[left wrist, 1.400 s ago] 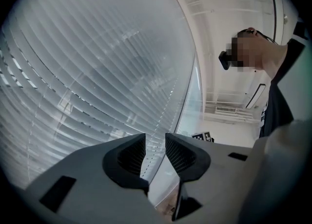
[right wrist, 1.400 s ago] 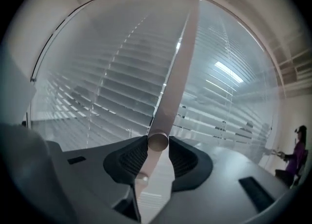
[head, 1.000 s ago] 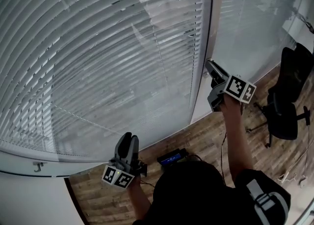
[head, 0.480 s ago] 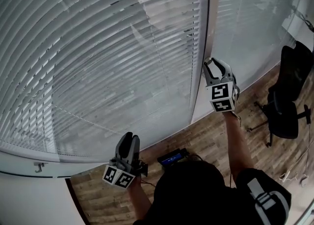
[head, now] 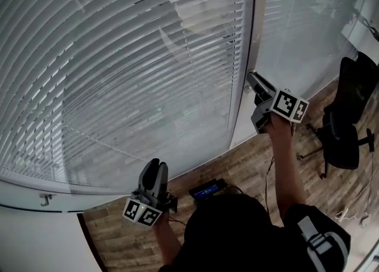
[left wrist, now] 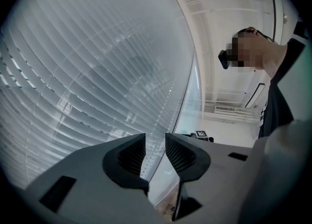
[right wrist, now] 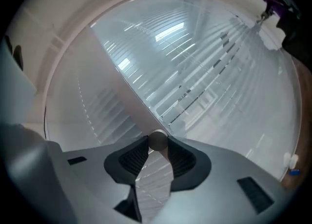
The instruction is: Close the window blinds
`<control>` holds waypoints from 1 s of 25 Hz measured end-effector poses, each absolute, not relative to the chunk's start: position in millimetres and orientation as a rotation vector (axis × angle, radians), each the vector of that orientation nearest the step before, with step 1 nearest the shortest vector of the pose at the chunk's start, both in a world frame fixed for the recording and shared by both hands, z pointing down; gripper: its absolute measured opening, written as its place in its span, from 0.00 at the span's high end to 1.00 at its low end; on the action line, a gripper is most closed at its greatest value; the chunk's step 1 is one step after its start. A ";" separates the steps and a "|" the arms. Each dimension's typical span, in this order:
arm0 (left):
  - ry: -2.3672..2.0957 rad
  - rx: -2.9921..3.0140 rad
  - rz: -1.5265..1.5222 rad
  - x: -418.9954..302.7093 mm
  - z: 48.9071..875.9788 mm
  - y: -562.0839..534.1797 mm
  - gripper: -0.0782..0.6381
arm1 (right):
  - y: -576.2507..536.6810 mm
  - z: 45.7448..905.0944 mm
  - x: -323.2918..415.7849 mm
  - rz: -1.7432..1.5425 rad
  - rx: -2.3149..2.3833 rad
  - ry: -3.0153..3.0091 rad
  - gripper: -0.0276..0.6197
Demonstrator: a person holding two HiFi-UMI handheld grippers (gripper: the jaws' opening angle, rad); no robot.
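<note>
the blinds point(head: 118, 75) fill the window ahead: thin pale slats, tilted partly open so that dark gaps show between them. they look light, flimsy and easily bent, and seem to sit behind glass, so the slats are no place to grip. the better hold is the small round knob point(right wrist: 157, 140) on the frame post point(head: 247, 40) between the panes. it looks hard, smooth and probably slippery, so it wants a firm pinch across its sides. the right hand-held gripper point(right wrist: 157, 146) has just been closing its jaws and pinches that knob at its tips. the left hand-held gripper point(head: 155, 170) hangs low, well apart, jaws slightly spread on nothing.
</note>
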State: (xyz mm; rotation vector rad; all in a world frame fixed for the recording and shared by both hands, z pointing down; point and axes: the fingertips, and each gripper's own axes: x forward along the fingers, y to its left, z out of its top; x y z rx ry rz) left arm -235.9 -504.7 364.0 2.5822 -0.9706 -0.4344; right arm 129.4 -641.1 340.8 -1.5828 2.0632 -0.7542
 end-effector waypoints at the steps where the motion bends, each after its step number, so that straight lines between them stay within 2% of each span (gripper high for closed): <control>1: -0.971 2.582 -0.434 -235.6 364.1 -504.4 0.72 | -641.0 340.9 129.0 -0.744 -1.567 2.073 0.76; 4: -0.977 2.580 -0.429 -235.9 364.2 -503.9 0.72 | -636.4 345.1 128.6 -0.477 -1.828 2.261 0.75; 8: -0.984 2.580 -0.426 -235.9 364.5 -505.7 0.72 | -635.2 334.7 125.3 0.216 -2.410 2.443 0.73; 11: -0.985 2.580 -0.427 -235.1 364.5 -504.1 0.72 | -637.2 333.2 120.1 0.430 -2.565 2.485 0.74; 14: -0.992 2.578 -0.426 -236.7 364.3 -503.3 0.72 | -636.6 336.0 120.8 0.322 -2.538 2.460 0.76; 21: -0.991 2.577 -0.427 -235.8 365.1 -504.3 0.72 | -641.0 344.9 130.0 -0.614 -1.773 2.175 0.76; 23: -0.991 2.578 -0.426 -235.5 364.6 -503.9 0.72 | -641.1 343.6 128.1 -0.695 -1.635 2.123 0.76; 25: -0.995 2.577 -0.423 -235.7 364.4 -502.7 0.72 | -638.4 344.6 126.5 -0.612 -1.690 2.190 0.76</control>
